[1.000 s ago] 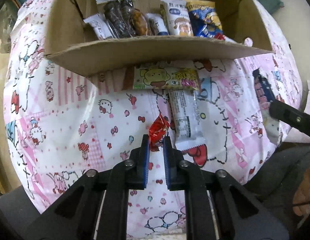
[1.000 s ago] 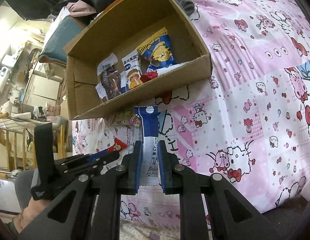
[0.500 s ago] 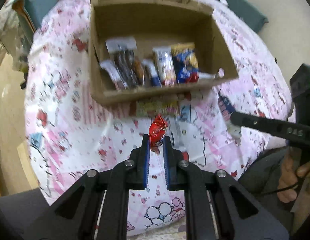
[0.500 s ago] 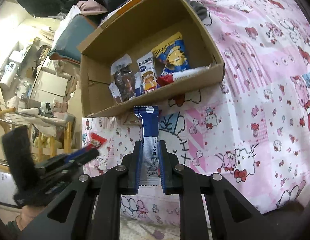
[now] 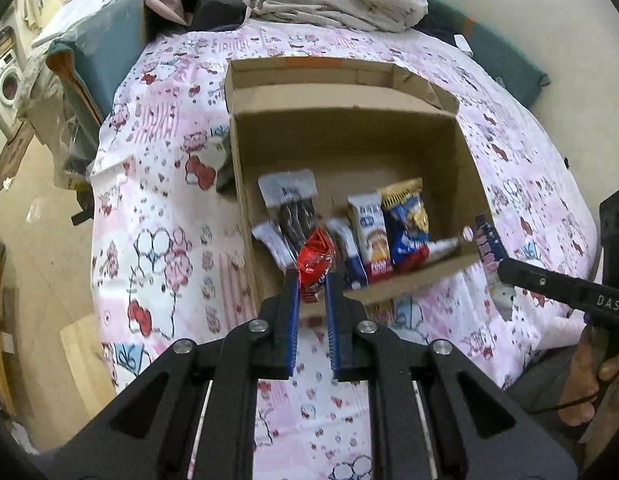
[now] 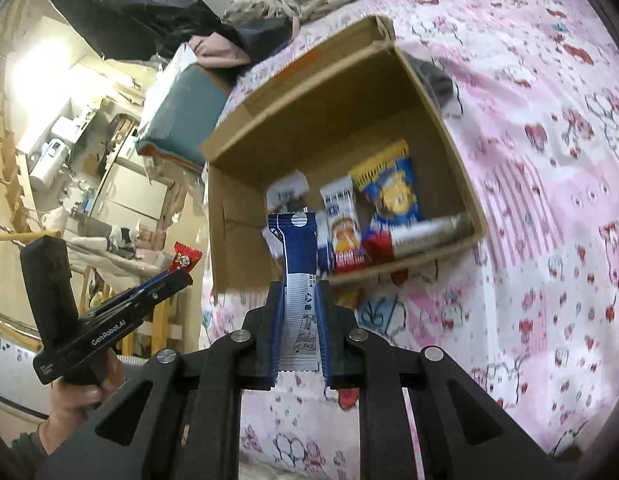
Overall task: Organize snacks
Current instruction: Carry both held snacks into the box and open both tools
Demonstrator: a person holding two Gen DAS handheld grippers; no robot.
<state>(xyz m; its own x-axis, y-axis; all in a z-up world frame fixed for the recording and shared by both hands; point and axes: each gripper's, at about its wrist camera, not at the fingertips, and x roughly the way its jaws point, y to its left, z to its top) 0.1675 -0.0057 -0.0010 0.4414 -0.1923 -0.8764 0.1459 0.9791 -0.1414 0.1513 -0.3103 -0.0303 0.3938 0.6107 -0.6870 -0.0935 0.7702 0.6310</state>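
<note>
Over bed, both grippers above the box:
Left gripper (image 5: 311,286): clamped on red snack packet (image 5: 315,262), pinched at the lower end, most of the packet sticking out past the tips.
Right gripper (image 6: 297,292): clamped on blue-and-white stick pack (image 6: 295,264), long free end standing up beyond the pads.
Box: cardboard box (image 5: 349,120) open-topped on pink cartoon bedsheet (image 5: 161,208), near wall facing both cameras.
Contents: row of snacks against the near wall, incl. dark jerky pack (image 5: 293,208), white biscuit pack (image 5: 367,236), yellow-blue chip bag (image 5: 405,216); far half of the floor bare.
Leftovers: more packets on the sheet just outside the near wall, mostly hidden, count unclear.
Step (judged): carry phase, both items airborne, drop into box not yet done.
Risk 1: red packet held by a thin crimped edge; slick foil could slide out mid-carry, land on sheet.
Risk 2: stick pack long and floppy; free end could catch the near wall on descent, fold, or hang over the rim.
Risk 3: release too close to the near wall; item lands on the upright row, tips packets over, or falls outside.
Risk 4: two grippers converging on one opening; fingers could clash or nudge the box, light box on soft bedding likely to shift.
Mitigation: clear the rim, aim at bare floor behind the row, release one at a time.
</note>
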